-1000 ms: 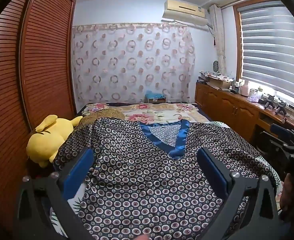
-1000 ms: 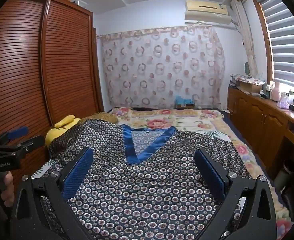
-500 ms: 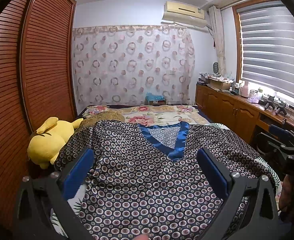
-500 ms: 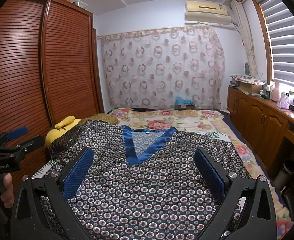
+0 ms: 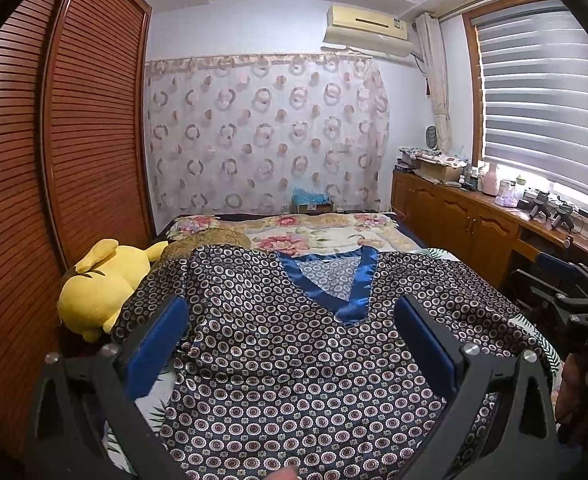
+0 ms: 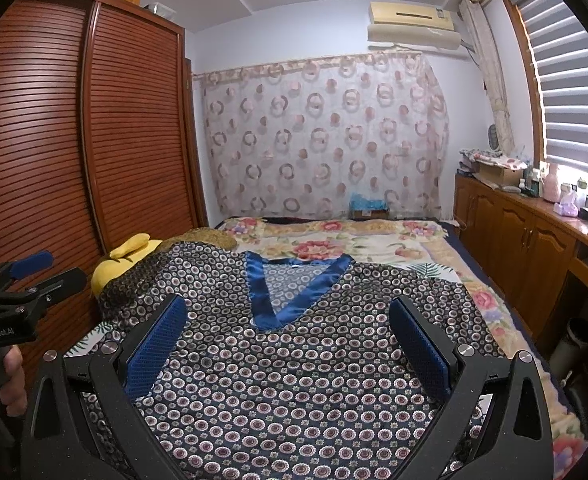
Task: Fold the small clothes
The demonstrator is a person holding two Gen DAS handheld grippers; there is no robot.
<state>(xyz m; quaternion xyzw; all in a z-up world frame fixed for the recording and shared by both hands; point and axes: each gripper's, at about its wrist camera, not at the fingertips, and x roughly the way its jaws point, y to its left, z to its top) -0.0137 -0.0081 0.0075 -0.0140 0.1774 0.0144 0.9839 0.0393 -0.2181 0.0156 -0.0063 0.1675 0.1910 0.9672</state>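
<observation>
Both grippers gape wide, holding nothing — left gripper [image 5: 290, 344], right gripper [image 6: 288, 340] — above the patterned satin V-neck top [image 6: 294, 368] spread across the frame's lower half; likely light, slippery — pinch sleeve edges.

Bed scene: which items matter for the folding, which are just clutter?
Job:
- patterned top, spread flat on bed
- left gripper, open
- right gripper, open

Lying about:
- yellow plush toy
- clutter on sideboard
- blue item beyond bed
</observation>
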